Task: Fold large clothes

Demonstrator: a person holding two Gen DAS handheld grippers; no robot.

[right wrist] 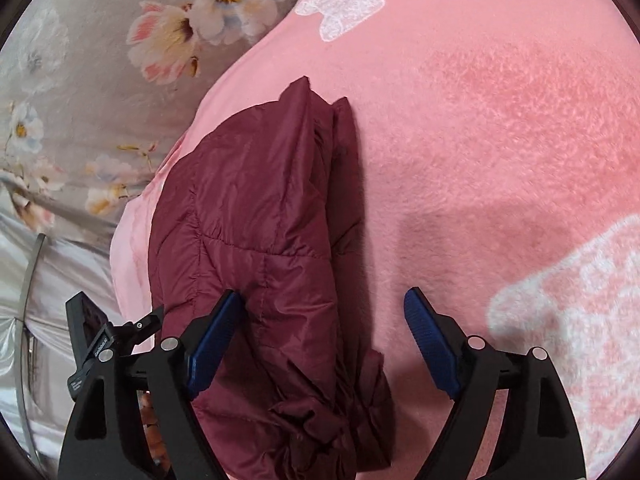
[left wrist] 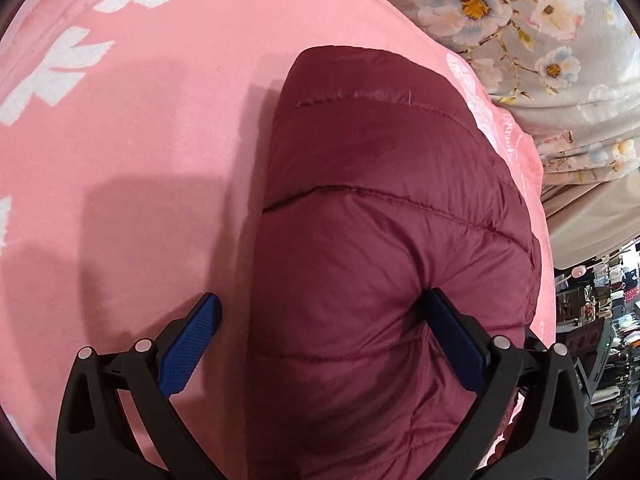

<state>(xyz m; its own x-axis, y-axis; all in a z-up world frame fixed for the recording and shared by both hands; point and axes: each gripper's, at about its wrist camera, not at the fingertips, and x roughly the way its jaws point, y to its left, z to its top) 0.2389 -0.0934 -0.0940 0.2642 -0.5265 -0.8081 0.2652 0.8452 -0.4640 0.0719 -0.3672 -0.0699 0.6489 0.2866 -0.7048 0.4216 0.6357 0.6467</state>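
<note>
A maroon quilted puffer jacket (left wrist: 380,240) lies folded into a thick bundle on a pink blanket (left wrist: 140,160) with white butterfly prints. My left gripper (left wrist: 323,298) hangs over the bundle's near end with its jaws wide apart. Its right pad (left wrist: 452,344) rests against the jacket, while its left pad (left wrist: 192,348) is over bare blanket, clear of the fabric. In the right wrist view the jacket (right wrist: 260,220) runs away from me, with bunched fabric at the near end. My right gripper (right wrist: 323,295) stands open, left pad (right wrist: 212,340) at the jacket's edge and right pad (right wrist: 432,348) over the pink blanket (right wrist: 480,140).
A grey floral bedsheet (left wrist: 520,40) (right wrist: 80,100) lies beyond the blanket's edge. Pale silvery cloth (right wrist: 60,280) hangs at the bed's side. Cluttered shelves (left wrist: 600,340) show past the bed. A black device part (right wrist: 88,336) sits left of my right gripper.
</note>
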